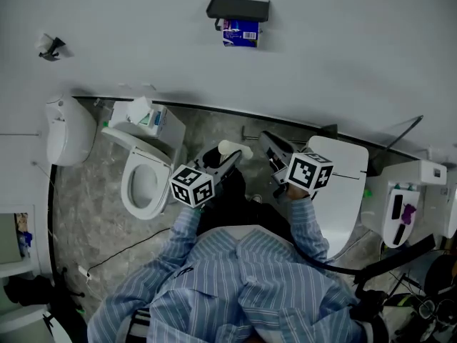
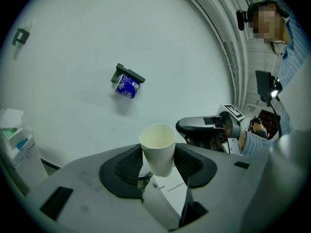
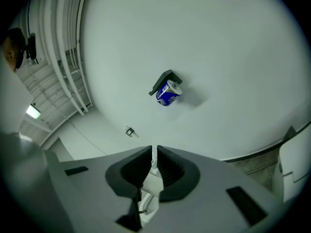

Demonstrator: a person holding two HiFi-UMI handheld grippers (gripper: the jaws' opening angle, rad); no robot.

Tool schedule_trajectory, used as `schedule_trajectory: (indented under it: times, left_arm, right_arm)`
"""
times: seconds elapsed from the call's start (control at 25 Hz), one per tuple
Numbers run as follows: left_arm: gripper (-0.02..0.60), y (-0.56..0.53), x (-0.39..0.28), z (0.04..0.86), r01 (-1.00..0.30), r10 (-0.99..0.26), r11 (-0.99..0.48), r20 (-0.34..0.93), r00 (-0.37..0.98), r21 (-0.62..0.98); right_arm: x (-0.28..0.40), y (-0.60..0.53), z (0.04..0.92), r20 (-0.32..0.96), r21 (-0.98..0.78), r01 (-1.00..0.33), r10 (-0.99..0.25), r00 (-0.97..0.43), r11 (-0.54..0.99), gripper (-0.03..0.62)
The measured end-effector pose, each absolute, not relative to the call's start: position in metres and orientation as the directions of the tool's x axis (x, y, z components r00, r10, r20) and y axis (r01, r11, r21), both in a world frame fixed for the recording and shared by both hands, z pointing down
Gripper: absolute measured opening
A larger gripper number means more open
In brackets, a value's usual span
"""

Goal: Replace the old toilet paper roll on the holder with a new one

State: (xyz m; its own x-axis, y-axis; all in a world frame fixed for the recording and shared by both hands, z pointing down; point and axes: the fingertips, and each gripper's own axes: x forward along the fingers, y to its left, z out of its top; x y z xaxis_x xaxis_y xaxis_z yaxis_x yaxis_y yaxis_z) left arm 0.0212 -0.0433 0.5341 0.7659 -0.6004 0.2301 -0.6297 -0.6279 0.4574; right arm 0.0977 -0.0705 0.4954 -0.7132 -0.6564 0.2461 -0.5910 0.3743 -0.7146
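Your left tongs [image 2: 158, 161] stand fairly wide and are clamped on a pale, hollow tube [image 2: 158, 148]. One pad presses each side of it, and its open end points away from you. Your right tongs [image 3: 152, 161] are all but closed, with only a thin slit between the pads and nothing in it.

The left gripper view alone shows that grip from close up. It also shows your right tongs off to the right of the tube, near it but apart. The right gripper view alone shows pipes [image 3: 68, 57] running along the left of the wall [image 3: 218, 47] and a small bracket [image 3: 129, 131] low on it. Only the head view takes in both tongs side by side in front of your striped sleeves [image 1: 184, 227]. It also shows the open toilet [image 1: 146, 181] to your left and the grey stone floor [image 1: 93, 206].

The holder [image 1: 238, 8] is a dark bracket fixed to the wall, and a roll [image 1: 240, 33] in a blue wrapper hangs just under it. In the head view it sits straight ahead, well apart from both tongs and roughly in line with the gap between them. From the left tongs it lies up and to the left of the tube. From the right tongs it lies above and slightly right of the slit.
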Motion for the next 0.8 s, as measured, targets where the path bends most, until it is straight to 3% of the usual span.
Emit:
schedule_trajectory:
  times: [0.28, 0.8]
  left_arm:
    - [0.198, -0.015, 0.01, 0.533, -0.646, -0.617, -0.613, 0.234, 0.751, 0.455]
    - [0.198, 0.016, -0.035, 0.526, -0.677, -0.675, -0.603, 0.181, 0.715, 0.423]
  right_arm:
    - [0.092, -0.044, 0.511, 0.326, -0.664, -0.664, -0.666, -0.671, 0.344, 0.037]
    - [0.06, -0.005, 0.517, 0.351, -0.631, -0.699, -0.679, -0.645, 0.338, 0.037]
